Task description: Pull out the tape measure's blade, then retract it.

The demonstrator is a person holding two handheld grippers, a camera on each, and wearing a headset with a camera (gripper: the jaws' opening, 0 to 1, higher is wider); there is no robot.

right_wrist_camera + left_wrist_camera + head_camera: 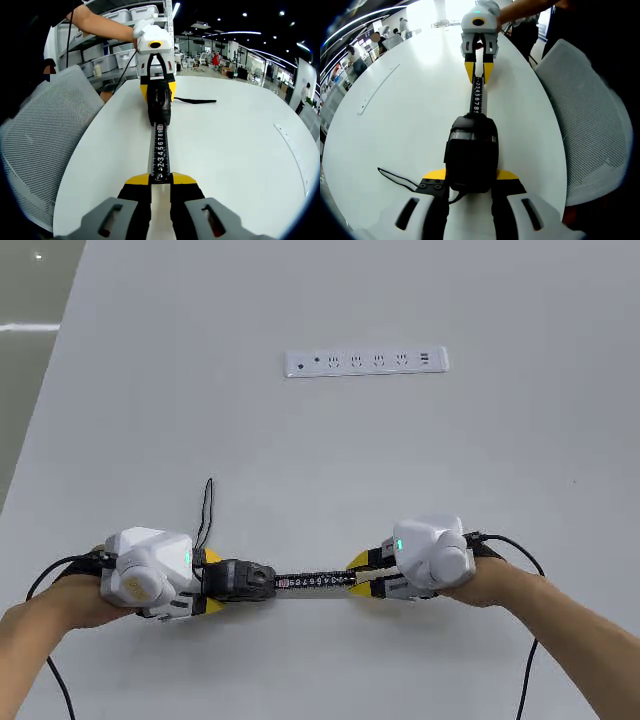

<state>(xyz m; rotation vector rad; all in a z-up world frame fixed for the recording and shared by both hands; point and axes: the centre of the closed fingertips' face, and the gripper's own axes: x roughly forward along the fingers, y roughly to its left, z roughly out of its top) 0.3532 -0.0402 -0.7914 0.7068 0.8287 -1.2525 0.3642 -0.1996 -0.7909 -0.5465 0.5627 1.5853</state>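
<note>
The white desk (300,440) carries a white power strip (366,361) toward its far edge. Close to the near edge, left of the middle, the tape measure (240,580) sits between two grippers. The left gripper (212,581) is clamped on the black case (471,150). The right gripper (360,576) pinches the tip of the blade (315,581), so a short length spans the gap between them.

The pull-out step looks to be in hand, with little blade drawn. The next move probably calls for the right gripper to draw straight away along the blade's line while the left steadies the case, then a guided return.

The case is boxy and black, and the blade is dark with pale numerals. A thin black lanyard (207,510) trails from the case over the desk.
</note>
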